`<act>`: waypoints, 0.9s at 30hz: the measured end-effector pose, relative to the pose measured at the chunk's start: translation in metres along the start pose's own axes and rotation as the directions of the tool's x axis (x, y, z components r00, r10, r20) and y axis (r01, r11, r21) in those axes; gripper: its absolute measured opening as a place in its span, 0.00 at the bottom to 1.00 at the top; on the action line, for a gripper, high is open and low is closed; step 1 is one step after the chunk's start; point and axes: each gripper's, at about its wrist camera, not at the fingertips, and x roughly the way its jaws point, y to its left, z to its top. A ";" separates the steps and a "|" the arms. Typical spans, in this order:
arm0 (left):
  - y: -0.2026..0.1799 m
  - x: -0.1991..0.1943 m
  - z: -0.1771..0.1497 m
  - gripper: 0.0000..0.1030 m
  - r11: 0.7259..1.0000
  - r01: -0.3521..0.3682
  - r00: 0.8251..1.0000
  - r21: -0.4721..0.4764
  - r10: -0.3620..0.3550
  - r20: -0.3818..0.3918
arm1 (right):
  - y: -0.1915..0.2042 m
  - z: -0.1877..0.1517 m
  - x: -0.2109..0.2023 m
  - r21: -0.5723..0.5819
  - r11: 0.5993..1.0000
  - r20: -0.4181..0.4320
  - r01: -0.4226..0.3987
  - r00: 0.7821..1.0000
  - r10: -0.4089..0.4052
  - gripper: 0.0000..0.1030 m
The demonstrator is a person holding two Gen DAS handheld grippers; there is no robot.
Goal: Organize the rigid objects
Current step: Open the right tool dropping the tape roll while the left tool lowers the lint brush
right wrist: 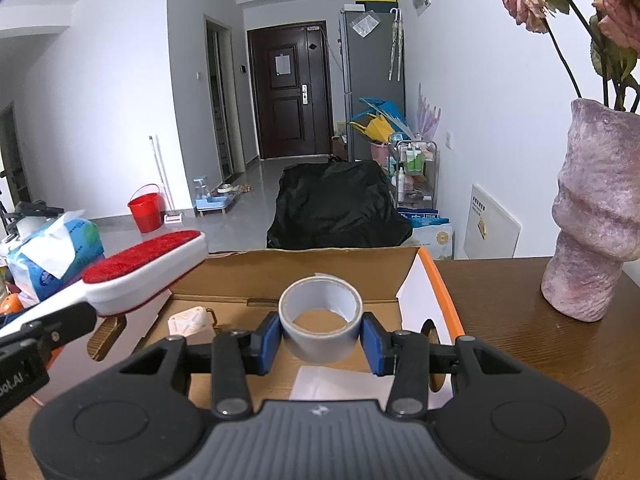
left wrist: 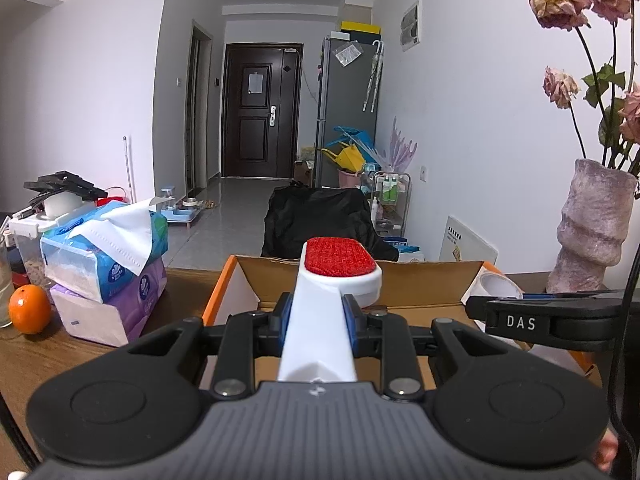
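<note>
Blue pads on the left gripper [left wrist: 316, 320] squeeze the white handle of a lint brush [left wrist: 334, 276], and its red fuzzy top points out over the open cardboard box [right wrist: 344, 268]. Next to it, the right gripper [right wrist: 320, 340] pinches a grey roll of tape [right wrist: 320, 320] from both sides, holding it up above the middle of the box. Both things look like they are about to go in. To do this well, I think each one should be brought low, down close to the brown floor of the box, before the pads let go, so nothing drops or bounces. The brush is long, so it may need to be turned to lie flat along the box. The tape is round and could roll, so it is best set down on its flat side. Down inside the box sit a small white bumpy thing [right wrist: 188, 320] and a flat clear sheet [right wrist: 340, 384], so the 2 new things should land beside them, not on top. Farther out on the brown table [right wrist: 520, 340] stand a pink vase [right wrist: 588, 216] with dry roses, some tissue packs [left wrist: 108, 248] and an orange [left wrist: 30, 308].
</note>
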 end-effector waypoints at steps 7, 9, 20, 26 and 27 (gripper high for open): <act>0.003 0.004 0.000 0.25 1.000 -0.007 1.000 0.003 0.007 -0.007 | -0.002 -0.001 0.006 -0.008 1.000 -0.015 0.006 1.000 -0.006 0.41; 0.003 0.004 0.000 0.25 1.000 -0.004 1.000 0.005 0.004 -0.008 | -0.001 -0.001 0.005 -0.011 1.000 -0.014 0.007 1.000 -0.007 0.41; 0.009 -0.020 0.008 0.97 0.999 -0.036 0.999 -0.002 0.036 0.039 | -0.008 0.003 0.002 0.009 0.999 -0.038 0.036 0.999 -0.036 0.95; 0.010 -0.023 0.012 1.00 0.999 -0.042 0.999 -0.007 0.042 0.035 | -0.005 0.002 -0.001 -0.003 0.999 -0.048 0.032 0.998 -0.032 0.96; 0.010 -0.023 0.012 1.00 0.999 -0.044 0.999 -0.007 0.044 0.033 | -0.005 0.002 -0.001 -0.004 1.000 -0.048 0.030 0.998 -0.030 0.96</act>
